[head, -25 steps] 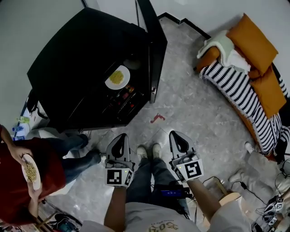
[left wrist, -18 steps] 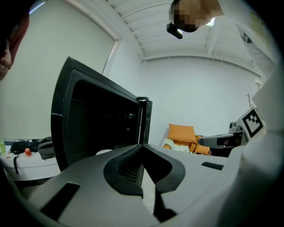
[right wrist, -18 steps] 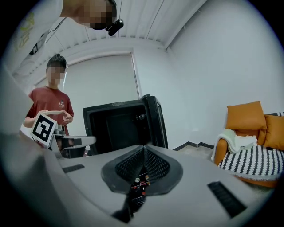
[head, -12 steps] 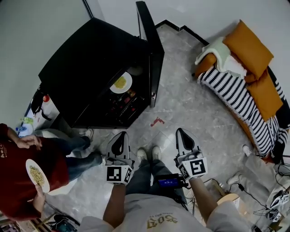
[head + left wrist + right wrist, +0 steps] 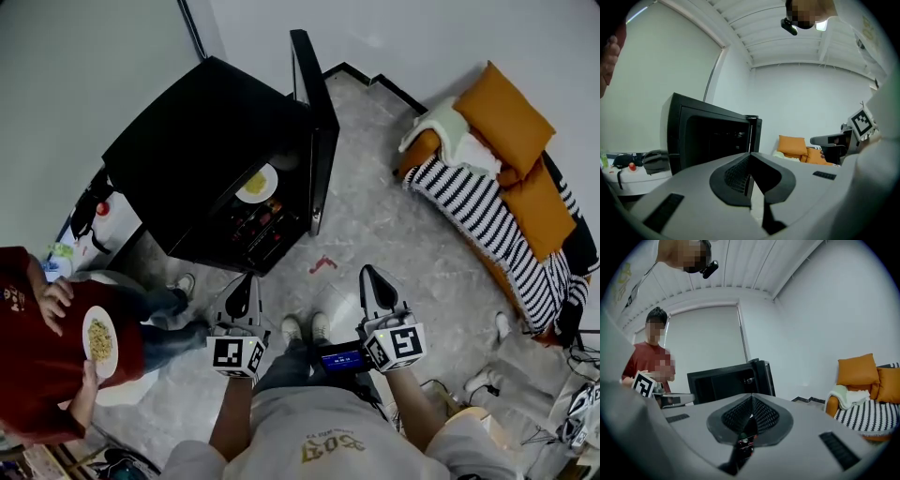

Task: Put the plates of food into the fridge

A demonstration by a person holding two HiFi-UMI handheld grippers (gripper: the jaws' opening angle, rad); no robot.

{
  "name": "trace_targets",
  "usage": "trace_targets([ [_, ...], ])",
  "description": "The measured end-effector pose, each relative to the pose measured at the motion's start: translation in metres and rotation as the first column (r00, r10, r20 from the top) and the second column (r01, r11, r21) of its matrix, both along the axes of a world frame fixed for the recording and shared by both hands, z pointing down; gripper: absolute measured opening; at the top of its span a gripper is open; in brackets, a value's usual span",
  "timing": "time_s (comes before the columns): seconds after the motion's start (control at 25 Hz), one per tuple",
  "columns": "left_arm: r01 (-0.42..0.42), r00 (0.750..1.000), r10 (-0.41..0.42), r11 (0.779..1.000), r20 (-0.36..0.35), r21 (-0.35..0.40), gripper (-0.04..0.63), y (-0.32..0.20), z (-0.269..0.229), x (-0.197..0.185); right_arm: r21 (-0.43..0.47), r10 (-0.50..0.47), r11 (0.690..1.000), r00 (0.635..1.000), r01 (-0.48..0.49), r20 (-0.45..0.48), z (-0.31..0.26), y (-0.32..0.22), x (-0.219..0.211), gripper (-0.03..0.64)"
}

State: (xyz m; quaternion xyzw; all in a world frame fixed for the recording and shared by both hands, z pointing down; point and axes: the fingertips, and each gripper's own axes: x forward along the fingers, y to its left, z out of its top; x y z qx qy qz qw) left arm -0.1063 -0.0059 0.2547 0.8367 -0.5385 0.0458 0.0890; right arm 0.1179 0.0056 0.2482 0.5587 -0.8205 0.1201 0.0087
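A black fridge [image 5: 202, 150] stands with its door [image 5: 317, 112] swung open, and a plate of yellow food [image 5: 256, 184] rests on a shelf inside. At the left, a person in a red top [image 5: 33, 366] holds a second plate of food [image 5: 98, 339]. My left gripper [image 5: 244, 284] and right gripper [image 5: 367, 277] hover over the floor in front of the fridge, both shut and holding nothing. The left gripper view has the shut left gripper [image 5: 750, 157] pointing at the fridge [image 5: 712, 136]. In the right gripper view, the right gripper [image 5: 751, 399] faces the fridge [image 5: 731, 378] and the person [image 5: 649, 359].
A sofa with a striped blanket [image 5: 478, 192] and orange cushions [image 5: 511, 108] fills the right side. A small red scrap [image 5: 323, 264] lies on the marble floor. A white table [image 5: 94, 220] with small items stands left of the fridge. Cables [image 5: 581, 412] trail at the far right.
The head view has swung, so the fridge now sits higher and more to the right. The person in red has brought the plate closer. Both grippers stay shut and have risen slightly.
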Motion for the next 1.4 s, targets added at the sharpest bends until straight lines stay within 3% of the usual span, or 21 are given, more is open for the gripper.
trace_targets([
  [0.24,0.004,1.000,-0.004,1.000,0.011,0.019,0.006,0.010,-0.009,0.003,0.017,0.004,1.000,1.000,-0.004,0.006,-0.016,0.009,-0.004,0.009],
  [0.64,-0.020,0.996,0.022,0.999,-0.082,0.028,0.006,0.017,-0.025,0.008,0.043,0.003,0.999,1.000,-0.004,0.020,-0.030,0.013,-0.017,0.009],
  [1.12,-0.025,0.997,0.031,0.996,-0.064,0.090,0.006,0.011,-0.041,0.007,0.032,-0.002,0.999,1.000,0.001,0.027,-0.033,0.015,-0.032,0.009],
  [1.4,-0.007,0.998,0.013,0.997,-0.065,0.082,0.006,0.009,-0.043,0.000,0.032,0.001,0.999,1.000,-0.002,0.026,-0.034,0.014,-0.035,0.009],
])
